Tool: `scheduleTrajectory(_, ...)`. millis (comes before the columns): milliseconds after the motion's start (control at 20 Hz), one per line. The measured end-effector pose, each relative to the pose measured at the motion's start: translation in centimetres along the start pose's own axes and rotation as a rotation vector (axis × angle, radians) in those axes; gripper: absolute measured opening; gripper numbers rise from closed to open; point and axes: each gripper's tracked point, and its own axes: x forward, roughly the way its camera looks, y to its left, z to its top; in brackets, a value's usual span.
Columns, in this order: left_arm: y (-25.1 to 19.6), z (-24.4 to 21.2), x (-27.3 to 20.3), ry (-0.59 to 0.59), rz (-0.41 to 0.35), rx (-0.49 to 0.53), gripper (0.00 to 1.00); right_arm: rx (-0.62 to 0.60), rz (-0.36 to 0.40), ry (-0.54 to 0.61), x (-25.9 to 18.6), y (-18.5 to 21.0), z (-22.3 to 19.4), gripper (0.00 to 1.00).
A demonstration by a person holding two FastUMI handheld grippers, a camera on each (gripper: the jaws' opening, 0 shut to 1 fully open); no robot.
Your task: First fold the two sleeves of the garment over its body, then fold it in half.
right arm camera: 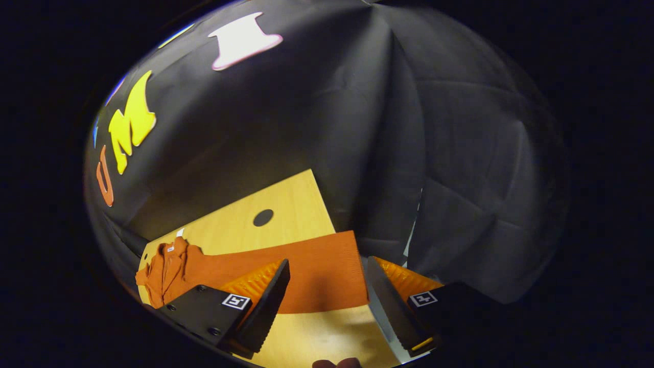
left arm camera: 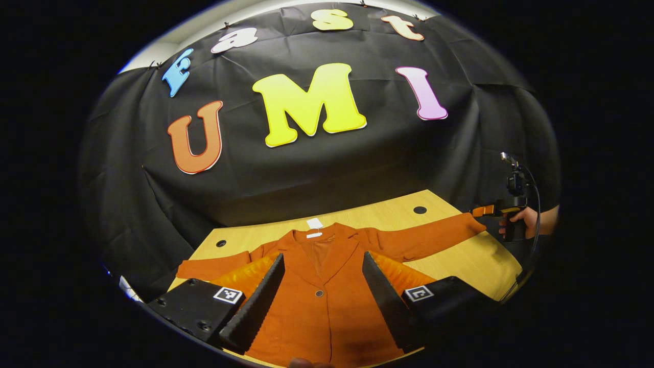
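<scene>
The jacket's (left arm camera: 327, 296) right sleeve (right arm camera: 286, 271) stretches sideways across the table (right arm camera: 286, 204); its cuff lies between the right gripper's (right arm camera: 327, 301) apart jaws, lower centre. Left gripper (left arm camera: 322, 296) jaws apart too.

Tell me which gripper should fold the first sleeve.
Right, probably. The right gripper is open with its fingers straddling the sleeve's cuff at the table edge; the left gripper hangs over the jacket's body.

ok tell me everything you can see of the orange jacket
The orange jacket lies flat and face up on the wooden table, a knit-looking cloth with lapels, one front button and a white tag at the collar. Both sleeves are spread out sideways, unfolded. The right claw hovers open over the right sleeve's cuff; the left claw hangs open over the body.
</scene>
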Motion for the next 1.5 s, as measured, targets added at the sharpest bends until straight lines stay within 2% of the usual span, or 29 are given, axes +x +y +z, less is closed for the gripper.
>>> scheduleTrajectory(100,-0.1,-0.5,0.3,0.023,0.009,0.016,0.99,0.05,0.004,0.008,1.9,-0.5,-0.3,0.96)
scheduleTrajectory(150,-0.1,-0.7,0.5,0.037,0.013,0.02,0.99,0.077,0.012,0.028,2.7,-0.5,-0.7,0.92)
scheduleTrajectory(200,-0.3,-0.8,0.6,0.043,0.016,0.023,0.99,0.098,0.013,0.043,3.3,-0.6,-1.1,0.96)
scheduleTrajectory(250,-0.4,-0.5,0.8,0.044,0.019,0.03,0.99,0.115,0.0,0.054,3.3,-1.1,-1.4,0.92)
scheduleTrajectory(300,-0.4,-0.4,0.8,0.04,0.022,0.037,0.99,0.147,0.01,0.057,3.5,-1.1,-1.5,0.96)
scheduleTrajectory(350,-0.5,-0.2,0.8,0.04,0.024,0.046,0.99,0.184,0.015,0.067,4.2,-1.1,-1.9,0.92)
scheduleTrajectory(400,-0.6,-0.3,0.9,0.04,0.024,0.05,0.99,0.212,0.022,0.086,4.7,-1.1,-2.5,0.96)
scheduleTrajectory(500,-1.1,-0.6,1.1,0.05,0.014,0.038,0.99,0.249,0.042,0.091,5.0,-0.7,-2.8,0.96)
scheduleTrajectory(550,-1.5,-1.0,1.2,0.061,0.004,0.027,0.99,0.253,0.058,0.092,4.7,-0.6,-2.8,0.89)
scheduleTrajectory(600,-1.7,-1.2,1.2,0.07,-0.002,0.015,0.99,0.245,0.061,0.096,4.2,-0.4,-2.6,0.87)
scheduleTrajectory(700,-2.1,-1.2,1.2,0.074,-0.007,0.005,0.99,0.204,0.031,0.106,4.3,-0.4,-2.2,0.66)
scheduleTrajectory(750,-2.1,-1.1,1.1,0.071,-0.007,0.003,0.94,0.174,0.018,0.102,4.0,-0.5,-2.0,0.57)
scheduleTrajectory(800,-2.0,-1.1,0.9,0.067,-0.004,0.002,0.99,0.139,0.001,0.095,3.8,-0.7,-1.8,0.49)
scheduleTrajectory(850,-1.9,-1.2,0.7,0.066,0.0,-0.002,0.99,0.109,-0.028,0.077,3.3,-1.2,-1.1,0.42)
scheduleTrajectory(950,-1.2,-1.2,0.6,0.061,0.008,-0.017,0.99,0.107,-0.014,0.075,2.8,-0.3,-0.5,0.05)
scheduleTrajectory(1100,-0.1,-1.7,0.3,0.057,0.017,-0.062,0.99,0.082,-0.006,0.122,1.7,1.3,-1.1,0.05)
scheduleTrajectory(1200,1.1,-1.9,0.0,0.045,0.024,-0.099,0.99,0.103,0.023,0.107,0.2,3.2,0.5,0.05)
scheduleTrajectory(1250,1.7,-2.1,0.0,0.036,0.025,-0.117,0.99,0.098,0.039,0.095,-0.9,5.1,1.2,0.05)
scheduleTrajectory(1300,2.6,-2.3,0.0,0.026,0.028,-0.131,0.94,0.081,0.059,0.08,-1.9,7.1,2.2,0.05)
scheduleTrajectory(1350,3.6,-2.5,0.0,0.017,0.033,-0.145,0.99,0.061,0.081,0.062,-3.0,9.3,3.2,0.05)
scheduleTrajectory(1500,7.5,-3.0,0.0,-0.026,0.044,-0.202,0.99,-0.02,0.142,-0.008,-6.9,17.6,6.2,0.05)
